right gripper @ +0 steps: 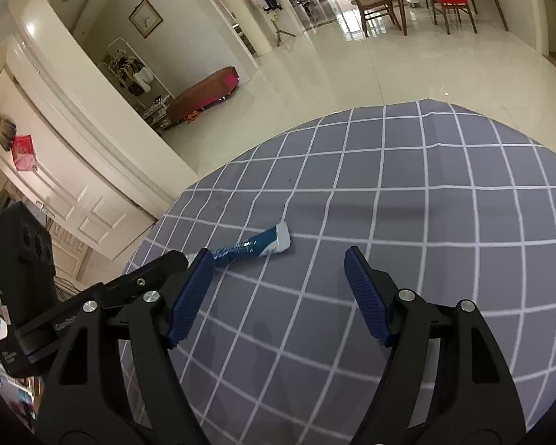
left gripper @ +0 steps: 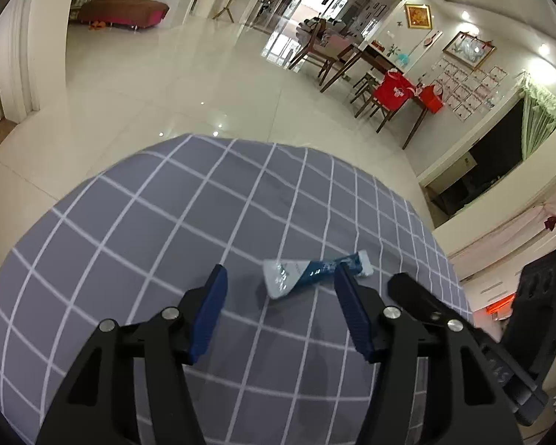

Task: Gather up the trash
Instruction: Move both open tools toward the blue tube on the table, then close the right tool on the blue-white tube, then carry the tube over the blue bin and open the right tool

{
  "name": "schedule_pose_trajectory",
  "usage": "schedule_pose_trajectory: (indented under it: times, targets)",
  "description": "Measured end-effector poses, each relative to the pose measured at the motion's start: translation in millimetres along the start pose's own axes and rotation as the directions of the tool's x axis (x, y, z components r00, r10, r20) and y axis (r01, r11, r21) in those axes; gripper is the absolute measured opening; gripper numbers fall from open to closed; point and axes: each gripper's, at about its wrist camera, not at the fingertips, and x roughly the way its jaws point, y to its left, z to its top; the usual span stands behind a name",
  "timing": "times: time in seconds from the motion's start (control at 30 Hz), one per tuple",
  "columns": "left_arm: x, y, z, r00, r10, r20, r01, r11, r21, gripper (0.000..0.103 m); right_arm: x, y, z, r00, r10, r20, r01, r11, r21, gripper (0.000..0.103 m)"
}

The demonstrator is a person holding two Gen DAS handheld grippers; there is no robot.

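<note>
Crumpled wrapper [left gripper: 307,273] on the checked counter [left gripper: 148,222] lies crosswise between gaping left tongs [left gripper: 280,285] and equally gaping right tongs [right gripper: 278,267]; left nearer.

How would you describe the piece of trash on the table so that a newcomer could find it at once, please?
Start from the round table under the grey checked cloth. Near its middle, just beyond both open grippers, lies a crumpled wrapper, twisted in the middle. It is the only loose item on the cloth, dark blue and white against the grey.
</note>
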Motion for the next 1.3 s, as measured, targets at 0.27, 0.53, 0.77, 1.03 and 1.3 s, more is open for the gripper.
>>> schedule_pose_trajectory:
  times: [0.27,0.53,0.77,1.03,1.3]
  targets:
    - [15.0,-7.0,0.3,1.000,-0.003,0.001,0.003,1.000,0.005,0.020,11.6,6.4,13.1,1.000,0.003,0.015,-0.003,1.000,-0.007,0.072]
    - [15.4,8.9,-4.5,1.000,0.004,-0.003,-0.004,1.000,-0.009,0.003,28.2,21.8,16.4,1.000,0.004,0.015,-0.004,1.000,-0.019,0.072]
    - [16.4,14.0,-3.6,1.000,-0.002,-0.003,0.002,1.000,-0.013,0.003,47.6,33.3,20.4,0.999,0.034,-0.005,-0.034,0.999,0.011,0.042]
    - [13.2,11.9,-5.5,1.000,-0.007,-0.023,0.007,1.000,-0.007,0.002,30.0,27.2,14.1,0.999,0.040,0.012,-0.040,0.999,0.017,0.015]
    - [-29.0,-44.5,-42.0,0.997,-0.079,-0.015,0.079,0.995,0.054,0.002,-65.0,7.9,-17.7,0.994,0.043,0.103,-0.043,0.999,-0.005,0.013]
